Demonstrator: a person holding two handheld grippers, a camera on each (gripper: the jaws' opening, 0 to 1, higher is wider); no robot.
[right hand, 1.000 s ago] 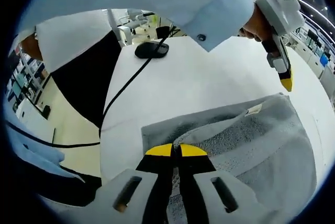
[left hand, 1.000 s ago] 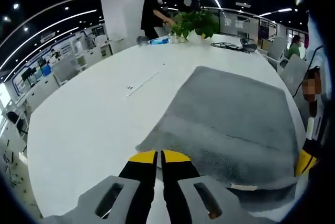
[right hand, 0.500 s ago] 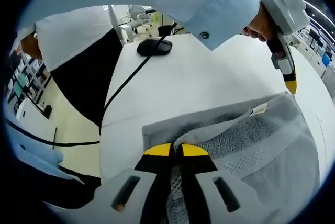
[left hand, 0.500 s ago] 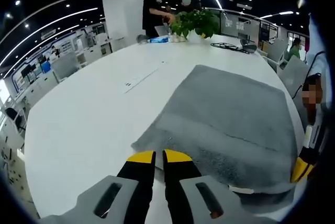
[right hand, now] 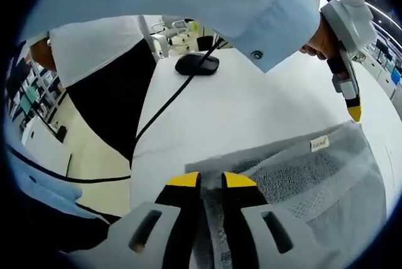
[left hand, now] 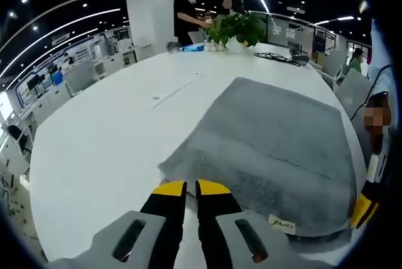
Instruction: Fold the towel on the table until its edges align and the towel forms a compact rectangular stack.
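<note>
At lower centre of the right gripper view, the grey terry towel [right hand: 314, 181] has been released; both grippers [right hand: 210, 180] [left hand: 183, 187] are slightly parted, so one fold seems laid.

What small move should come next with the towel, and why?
Probably lift both near corners and carry them toward the far edge. The grey towel lies flat on the white table, and both hand-held grippers, left and right, sit at its near edge.

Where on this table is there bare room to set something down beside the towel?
In the left gripper view, the white table is bare from the grey towel across to its far rim. The end by the plant and black cables is crowded. In the right gripper view, a bare strip runs between towel and mouse.
</note>
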